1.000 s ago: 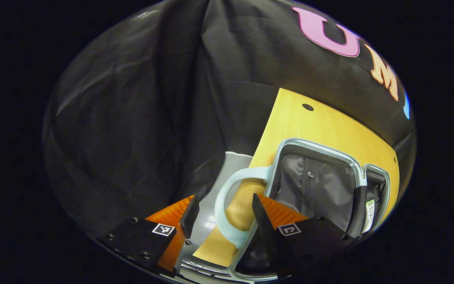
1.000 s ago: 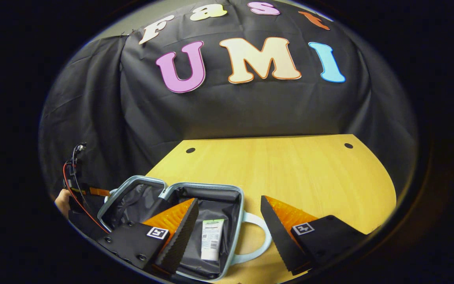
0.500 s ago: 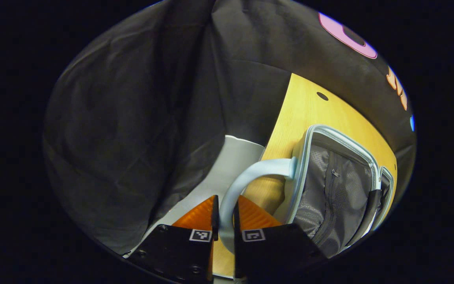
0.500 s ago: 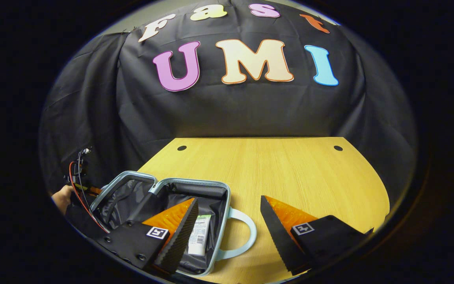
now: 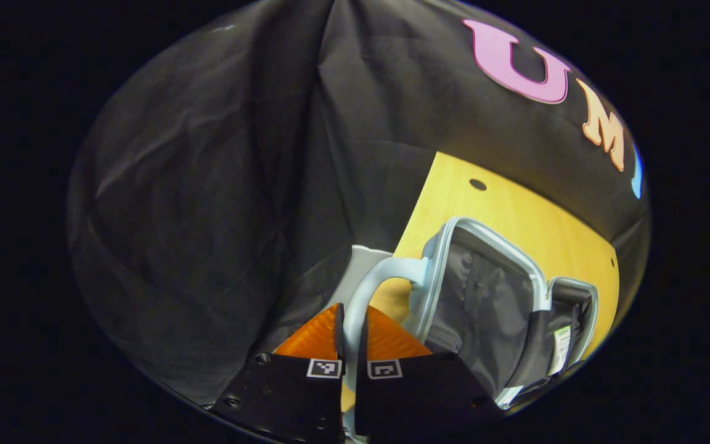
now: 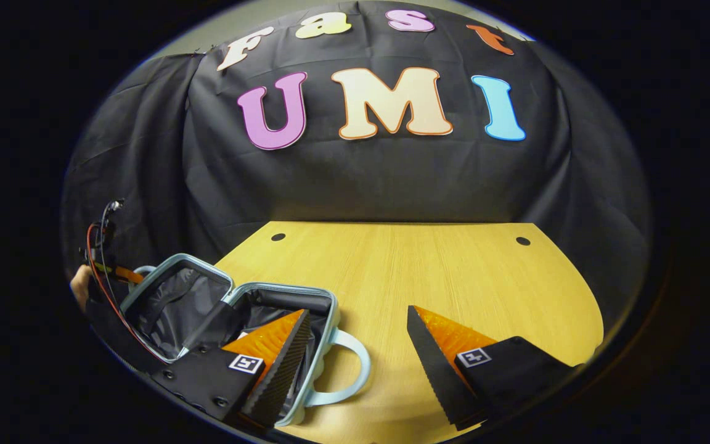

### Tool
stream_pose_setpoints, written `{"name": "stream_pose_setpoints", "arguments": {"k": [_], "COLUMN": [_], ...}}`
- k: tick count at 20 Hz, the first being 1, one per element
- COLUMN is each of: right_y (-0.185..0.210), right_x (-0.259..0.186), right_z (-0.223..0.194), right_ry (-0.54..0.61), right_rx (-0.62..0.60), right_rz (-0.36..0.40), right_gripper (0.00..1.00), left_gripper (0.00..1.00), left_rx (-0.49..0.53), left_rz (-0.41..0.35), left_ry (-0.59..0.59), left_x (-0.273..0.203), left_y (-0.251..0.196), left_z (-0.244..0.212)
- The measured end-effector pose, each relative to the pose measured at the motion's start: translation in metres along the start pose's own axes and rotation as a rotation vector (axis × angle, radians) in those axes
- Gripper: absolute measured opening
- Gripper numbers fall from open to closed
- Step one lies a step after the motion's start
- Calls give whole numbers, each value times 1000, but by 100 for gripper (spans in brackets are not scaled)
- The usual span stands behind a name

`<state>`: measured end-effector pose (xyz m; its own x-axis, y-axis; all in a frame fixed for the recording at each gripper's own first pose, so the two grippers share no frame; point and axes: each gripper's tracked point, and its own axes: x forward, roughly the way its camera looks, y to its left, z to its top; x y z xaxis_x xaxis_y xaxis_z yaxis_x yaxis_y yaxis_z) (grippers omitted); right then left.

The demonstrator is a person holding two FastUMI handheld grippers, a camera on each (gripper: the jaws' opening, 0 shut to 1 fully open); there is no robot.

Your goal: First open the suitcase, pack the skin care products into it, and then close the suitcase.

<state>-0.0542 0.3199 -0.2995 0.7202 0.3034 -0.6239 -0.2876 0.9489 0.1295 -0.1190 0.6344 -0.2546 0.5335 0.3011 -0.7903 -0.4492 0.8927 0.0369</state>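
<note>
A pale blue suitcase lies open on the wooden table, its grey lining showing. In the left gripper view my left gripper is shut on the lid's pale blue handle, and the lid stands tilted up off the table. A white skin care tube lies in the far half. In the right gripper view my right gripper hangs open over the table beside the base's handle, holding nothing. Its left finger covers part of the base.
A person's hand with red and black cables holds the left gripper at the suitcase's far left side. The table's left edge drops to a pale grey floor. Bare wood stretches to the right of the suitcase.
My left gripper shut on the lid's handle and the lid has tilted up. In the right gripper view the suitcase has slid left and the tube has passed behind the left finger.
</note>
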Motion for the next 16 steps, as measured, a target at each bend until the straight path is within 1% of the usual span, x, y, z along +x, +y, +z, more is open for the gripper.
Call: {"name": "stream_pose_setpoints", "arguments": {"k": [2, 5, 7, 8, 11, 14, 16], "right_y": [-8, -25, -31, -35, -48, -62, -71], "right_x": [-2, -4, -6, -6, -9, -13, -16], "right_z": [4, 20, 28, 30, 39, 46, 48], "right_ry": [-7, -45, -66, -69, -89, -110, -116], "right_rx": [1, -14, -16, -22, -34, -34, -39], "right_rz": [23, 41, 67, 77, 102, 116, 121], "right_gripper": [98, 98, 98, 98, 98, 98, 98], "left_gripper": [1, 1, 0, 0, 0, 0, 0], "left_rx": [11, 52, 82, 91, 121, 134, 156], "left_rz": [-6, -16, -20, -21, -46, -98, -159], "left_ry": [-66, -132, -179, -227, -274, -302, -359], "left_x": [-22, -68, -100, -114, -142, -164, -178], "left_y": [-11, -34, -53, -67, -107, -152, -190], "left_z": [15, 40, 56, 66, 70, 69, 72]}}
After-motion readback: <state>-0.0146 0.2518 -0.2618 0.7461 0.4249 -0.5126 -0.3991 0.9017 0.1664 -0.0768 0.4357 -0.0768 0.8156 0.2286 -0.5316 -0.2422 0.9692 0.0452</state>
